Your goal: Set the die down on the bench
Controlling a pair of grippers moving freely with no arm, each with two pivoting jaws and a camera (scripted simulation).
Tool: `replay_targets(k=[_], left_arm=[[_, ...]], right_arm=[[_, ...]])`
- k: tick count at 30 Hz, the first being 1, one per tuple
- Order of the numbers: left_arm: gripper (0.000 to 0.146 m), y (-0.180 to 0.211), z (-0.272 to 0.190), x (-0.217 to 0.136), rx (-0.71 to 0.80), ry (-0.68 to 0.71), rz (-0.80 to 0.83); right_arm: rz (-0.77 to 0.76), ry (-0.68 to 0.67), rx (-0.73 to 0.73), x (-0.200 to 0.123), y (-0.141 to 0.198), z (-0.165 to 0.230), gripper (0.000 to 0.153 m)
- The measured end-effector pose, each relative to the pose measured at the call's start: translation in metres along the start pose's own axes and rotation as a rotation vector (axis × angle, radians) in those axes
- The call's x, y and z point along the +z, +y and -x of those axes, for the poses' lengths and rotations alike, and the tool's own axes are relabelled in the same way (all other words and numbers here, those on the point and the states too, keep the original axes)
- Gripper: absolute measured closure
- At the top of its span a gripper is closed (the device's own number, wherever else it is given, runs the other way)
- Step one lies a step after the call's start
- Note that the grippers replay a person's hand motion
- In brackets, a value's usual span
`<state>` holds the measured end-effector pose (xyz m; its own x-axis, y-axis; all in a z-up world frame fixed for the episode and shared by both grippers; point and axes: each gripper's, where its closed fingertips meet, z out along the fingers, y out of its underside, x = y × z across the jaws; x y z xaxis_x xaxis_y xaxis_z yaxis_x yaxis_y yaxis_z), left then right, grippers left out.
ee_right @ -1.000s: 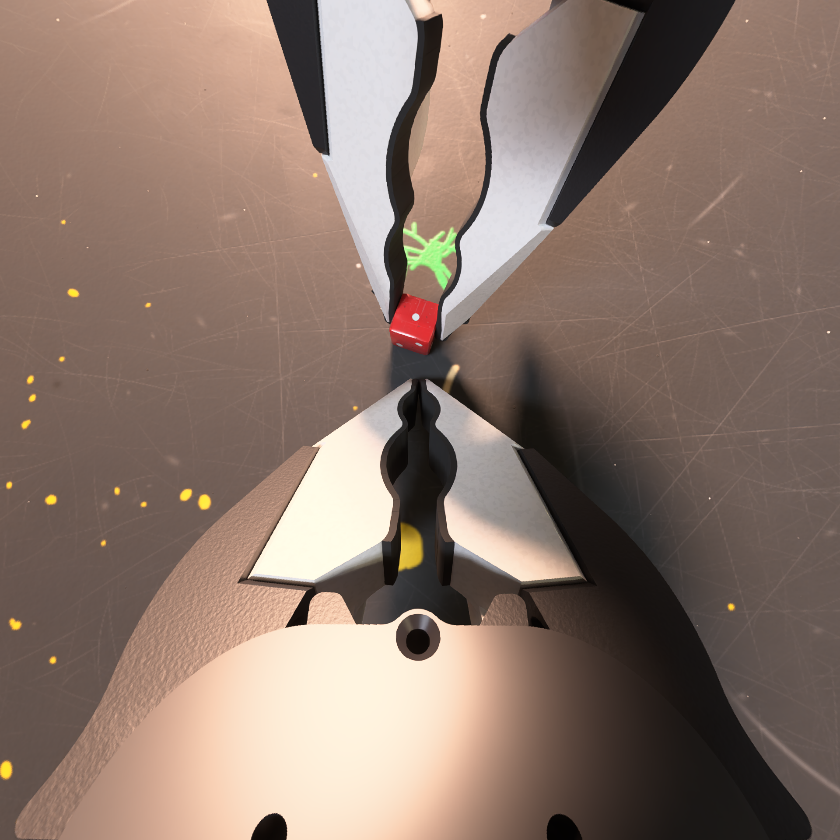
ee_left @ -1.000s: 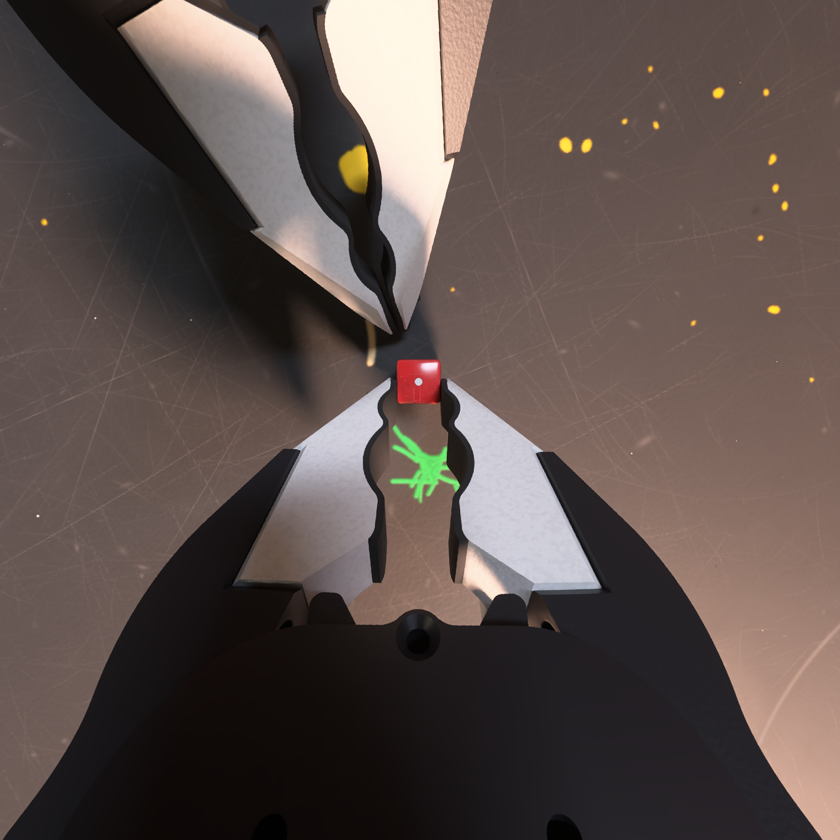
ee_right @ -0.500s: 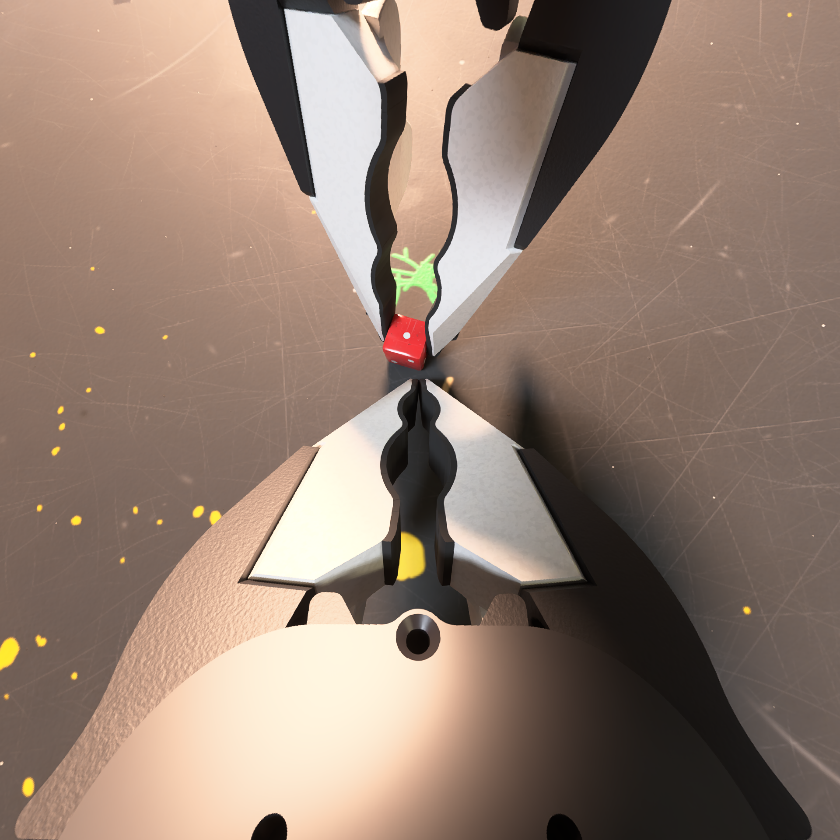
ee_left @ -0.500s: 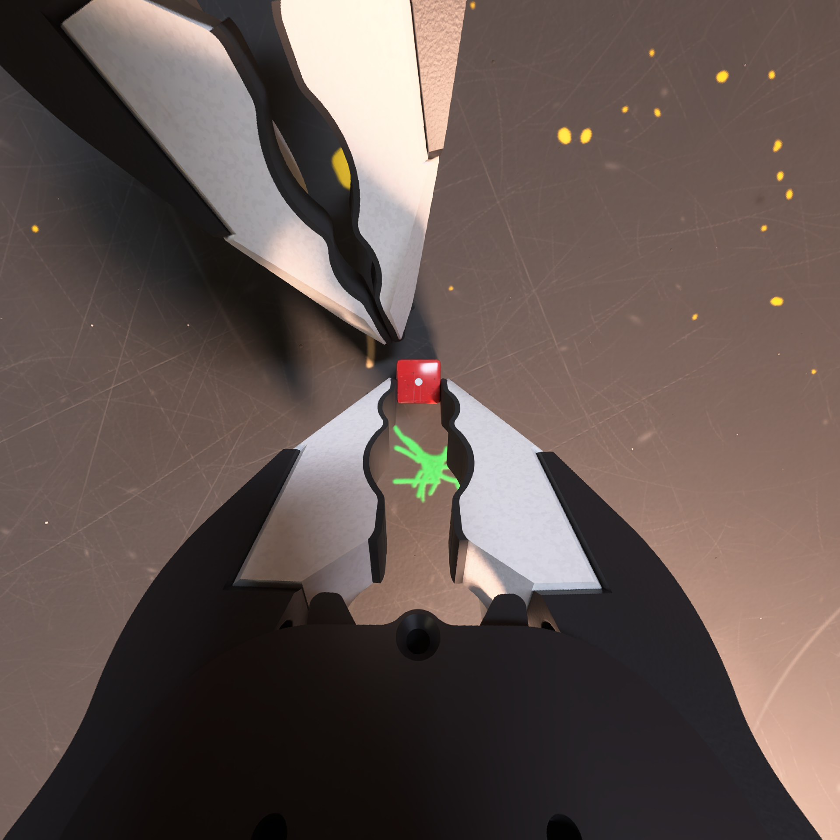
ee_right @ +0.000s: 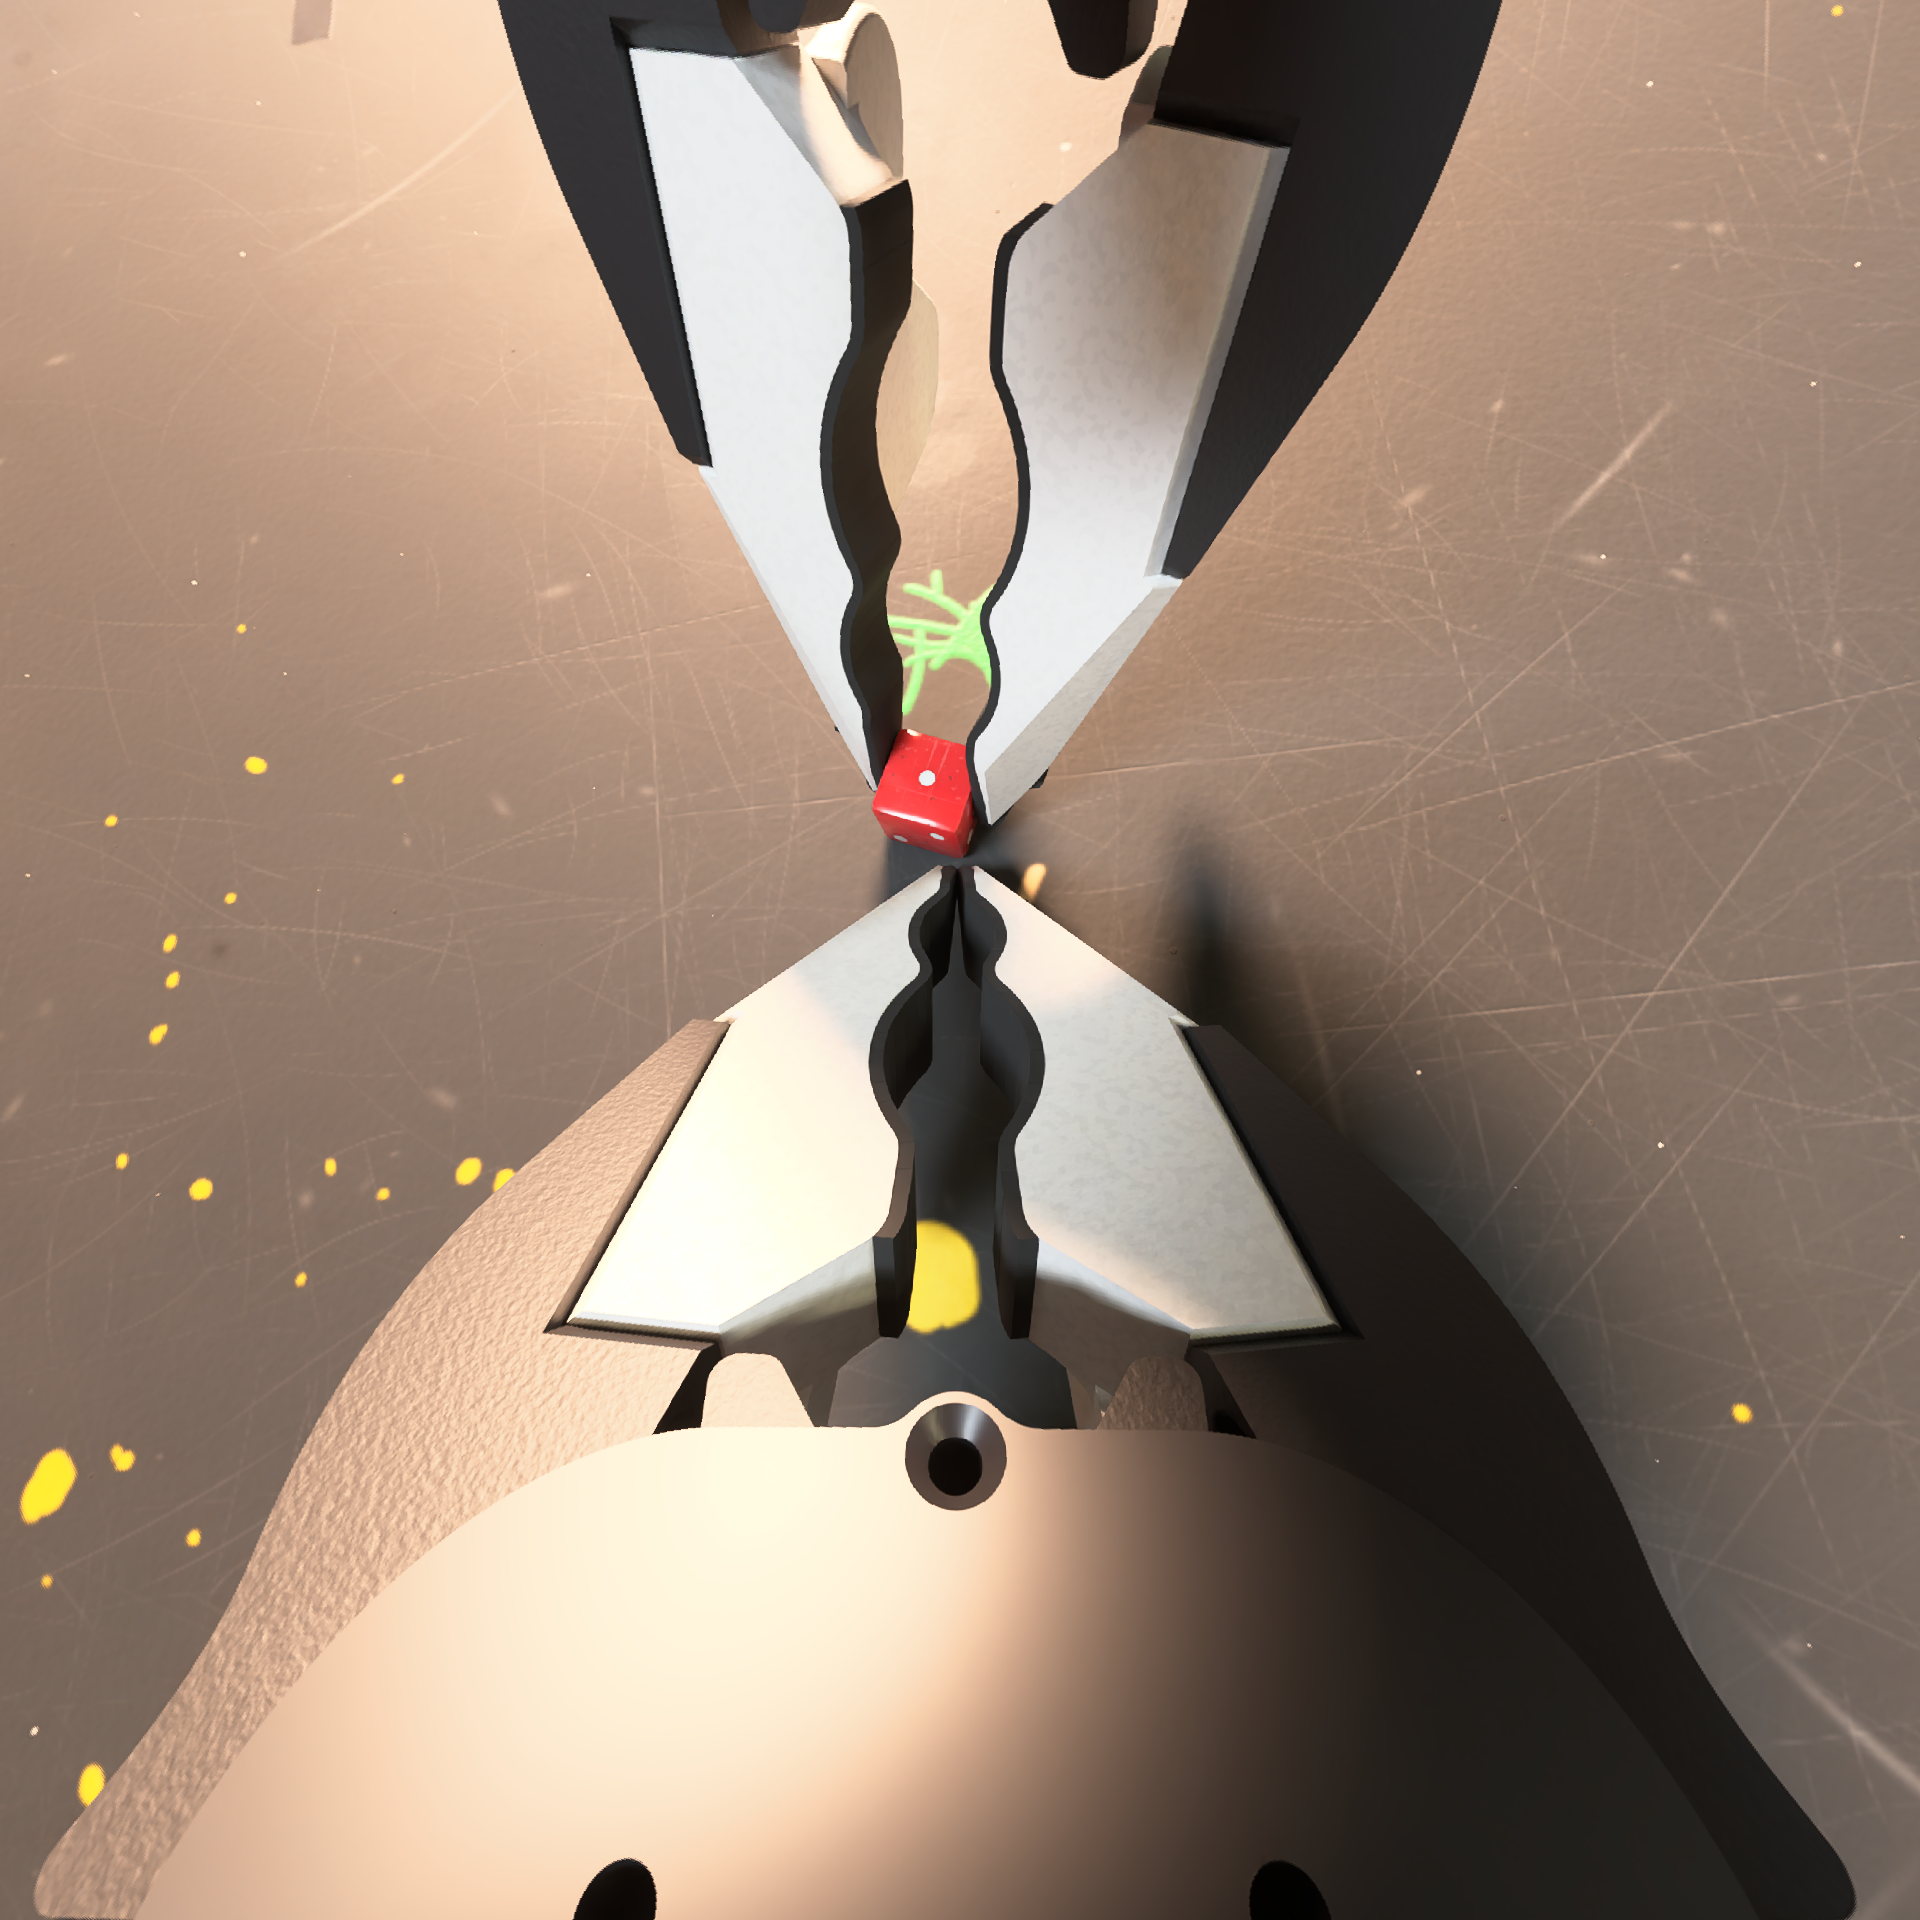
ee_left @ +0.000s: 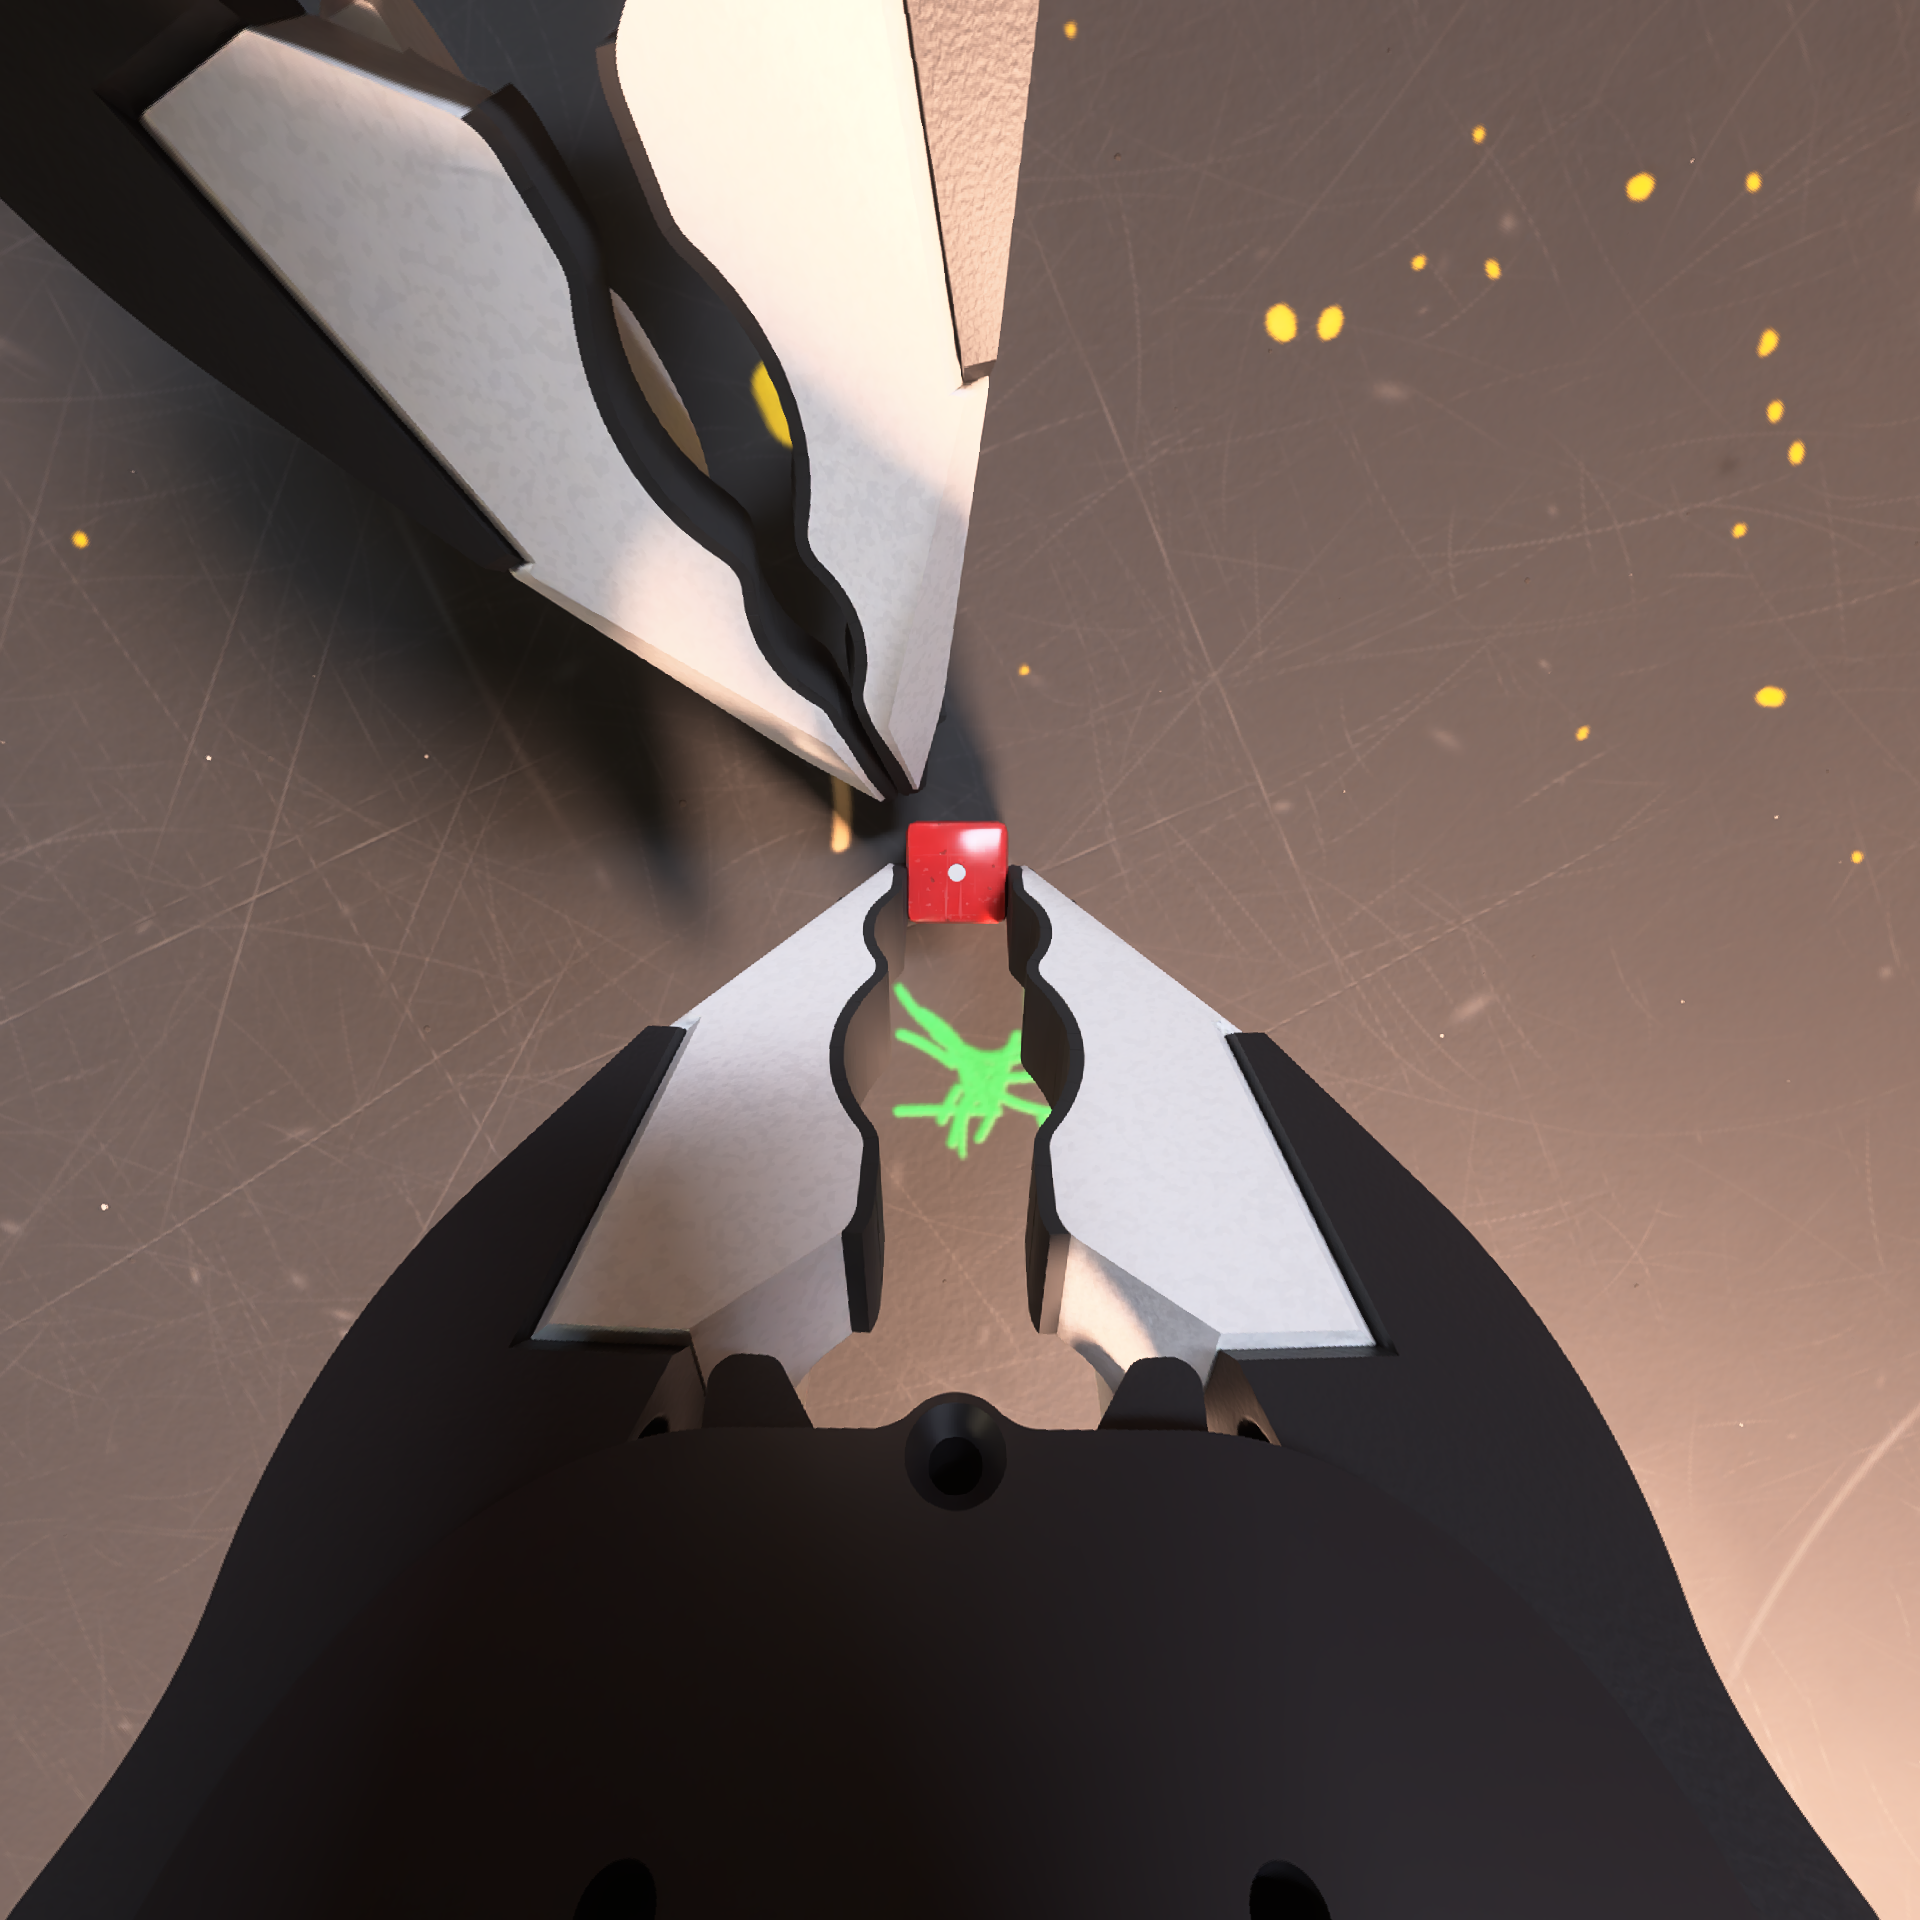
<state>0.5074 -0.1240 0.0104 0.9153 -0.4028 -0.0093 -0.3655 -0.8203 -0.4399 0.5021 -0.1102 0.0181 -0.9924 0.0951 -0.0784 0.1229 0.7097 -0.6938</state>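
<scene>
A small red die (ee_left: pixel 956 873) with white pips is pinched between the fingertips of my left gripper (ee_left: pixel 956 883), above the scratched brown bench (ee_left: pixel 1455 935). In the right wrist view the die (ee_right: pixel 923 792) shows a one-pip face up, held by the left gripper (ee_right: pixel 925 790) coming in from the top. My right gripper (ee_right: pixel 954 878) is shut and empty, its tips just short of the die. In the left wrist view the right gripper (ee_left: pixel 899 784) points down at the die from the upper left.
A green scribble mark (ee_left: pixel 966 1081) lies on the bench under the left gripper's fingers; it also shows in the right wrist view (ee_right: pixel 935 634). Yellow paint spots (ee_left: pixel 1299 322) dot the bench, with a larger yellow blob (ee_right: pixel 940 1278) under the right gripper.
The left gripper with the die has come closer and lower in the right wrist view. The right gripper has shifted slightly in the left wrist view. Both grips are unchanged.
</scene>
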Motion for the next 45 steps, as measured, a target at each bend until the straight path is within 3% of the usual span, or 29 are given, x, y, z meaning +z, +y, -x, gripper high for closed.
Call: replay_targets(k=[19, 23, 28, 33, 37, 39, 40, 45], left_arm=[[0.128, -0.001, -0.004, 0.0, -0.001, 0.001, -0.004], [0.128, -0.001, -0.004, 0.0, -0.029, -0.012, 0.004], [0.116, 0.0, -0.007, -0.002, -0.058, -0.035, 0.0], [0.117, 0.003, -0.008, -0.009, -0.075, -0.077, -0.023], [0.119, 0.003, -0.01, -0.018, -0.102, -0.13, -0.082], [0.121, 0.001, -0.009, -0.022, -0.085, -0.178, -0.136], [0.122, 0.0, -0.007, -0.023, -0.073, -0.212, -0.155], [0.138, -0.012, -0.006, -0.036, -0.08, -0.306, -0.322]], right_arm=[[0.008, 0.101, -0.075, 0.0, 0.003, 0.003, 0.153], [-0.009, 0.063, -0.075, -0.001, 0.001, 0.004, 0.153], [-0.048, 0.12, -0.082, -0.015, -0.006, -0.004, 0.153], [-0.016, 0.128, -0.113, -0.019, -0.005, 0.004, 0.153], [-0.051, 0.185, -0.036, -0.039, -0.001, 0.003, 0.149], [-0.131, 0.212, 0.009, -0.057, -0.003, 0.003, 0.099], [-0.218, 0.239, 0.019, -0.07, -0.01, 0.002, 0.092], [-1.018, 0.328, 0.031, -0.178, -0.056, 0.011, 0.106]])
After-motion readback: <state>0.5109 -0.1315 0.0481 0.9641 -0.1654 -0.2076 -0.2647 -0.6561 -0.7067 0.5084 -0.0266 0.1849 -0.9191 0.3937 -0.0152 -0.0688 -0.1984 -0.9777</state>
